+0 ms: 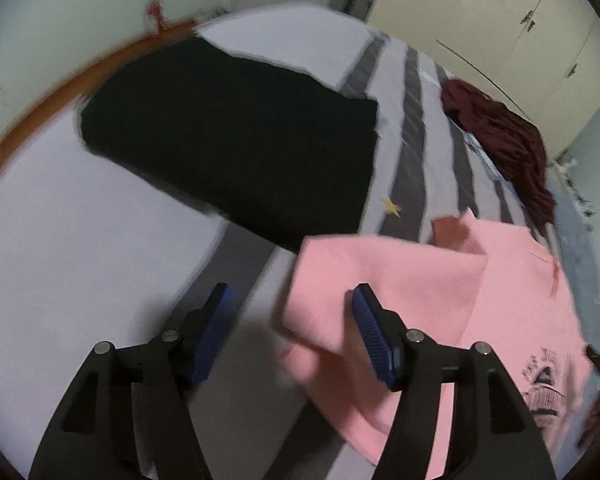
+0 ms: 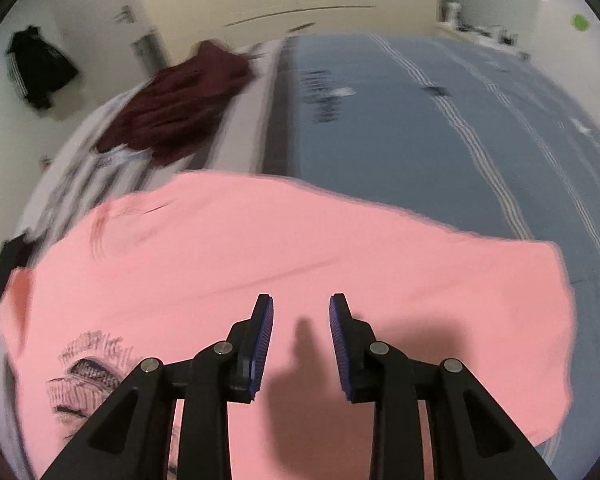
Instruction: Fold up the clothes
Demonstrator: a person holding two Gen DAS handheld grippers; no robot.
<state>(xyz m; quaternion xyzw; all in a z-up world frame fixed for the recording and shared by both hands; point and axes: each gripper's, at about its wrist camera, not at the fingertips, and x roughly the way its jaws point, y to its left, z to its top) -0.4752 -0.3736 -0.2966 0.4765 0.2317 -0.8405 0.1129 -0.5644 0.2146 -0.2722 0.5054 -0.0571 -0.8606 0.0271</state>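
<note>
A pink T-shirt (image 2: 300,248) with a dark printed graphic (image 2: 88,384) lies spread on the bed; it also shows in the left wrist view (image 1: 420,292), with one edge folded over. My left gripper (image 1: 292,304) is open above the shirt's left edge, holding nothing. My right gripper (image 2: 301,308) is open just above the middle of the shirt, its shadow falling on the cloth. A folded black garment (image 1: 236,140) lies further up the bed. A crumpled maroon garment (image 1: 504,140) lies at the bed's far side, also in the right wrist view (image 2: 180,104).
The bed has a white and grey striped sheet (image 1: 412,128) and a blue striped cover (image 2: 420,128). Cream wardrobe doors (image 1: 500,20) stand behind the bed. A black garment (image 2: 40,68) hangs on the wall. A wooden bed edge (image 1: 80,76) runs along the left.
</note>
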